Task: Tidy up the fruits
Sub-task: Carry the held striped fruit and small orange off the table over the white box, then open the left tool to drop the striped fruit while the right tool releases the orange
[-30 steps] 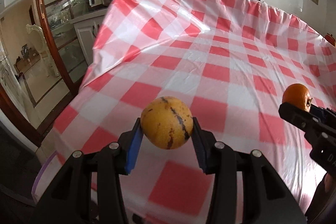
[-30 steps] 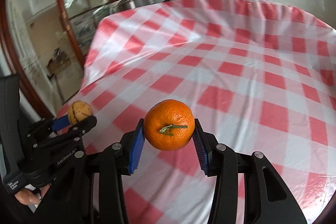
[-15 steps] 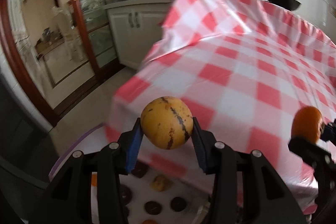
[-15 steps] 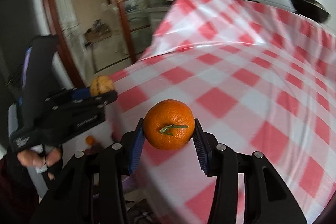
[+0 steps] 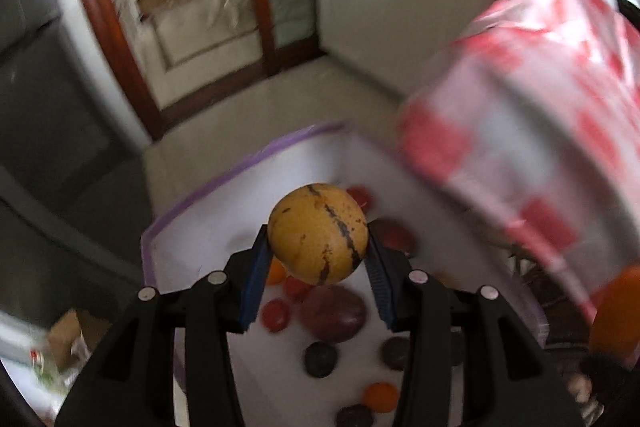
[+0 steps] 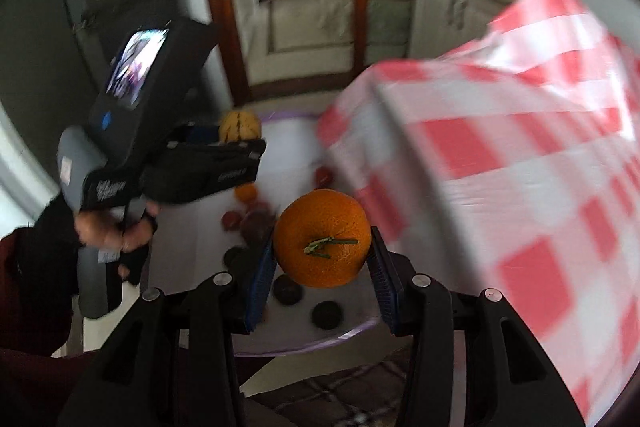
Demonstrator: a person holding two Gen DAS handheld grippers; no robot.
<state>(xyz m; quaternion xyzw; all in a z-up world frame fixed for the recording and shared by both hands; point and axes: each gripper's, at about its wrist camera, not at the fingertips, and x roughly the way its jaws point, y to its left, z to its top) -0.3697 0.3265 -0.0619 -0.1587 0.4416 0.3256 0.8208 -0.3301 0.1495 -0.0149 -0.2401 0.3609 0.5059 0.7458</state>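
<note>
The yellow fruit (image 5: pixel 318 233), streaked with dark stripes, is clamped between the blue pads of the left gripper (image 5: pixel 318 259) and hangs in the air above a low white tray (image 5: pixel 248 187) with a purple rim. The orange (image 6: pixel 322 238), its green stem facing the camera, is held the same way in the right gripper (image 6: pixel 322 263), also over that tray. Both grippers are clenched on their fruit, and neither fruit touches anything else.

Below them the tray carries many loose fruits: a large dark purple one (image 5: pixel 334 313) just under the left gripper, small red ones (image 5: pixel 276 315), small dark round ones (image 5: pixel 320 359) and a small orange one (image 5: pixel 380 397). They lie scattered, not in any clear groups that can be made out; the views are blurred.

To the right, the worktop under a red-and-white checked cloth (image 6: pixel 520 167) stands beside and above the tray; the part of it in view carries no fruit. In the right wrist view the person's gloved left hand (image 6: pixel 116 231) grips the handle of the left gripper.

As a judgement, the task seems only partly done: two fruits are picked up and in transit, not yet set down anywhere, and the pile in the tray looks unsorted. Where these two are meant to go cannot be told. Placing them, and handling whatever remains in the tray, is what appears left.
</note>
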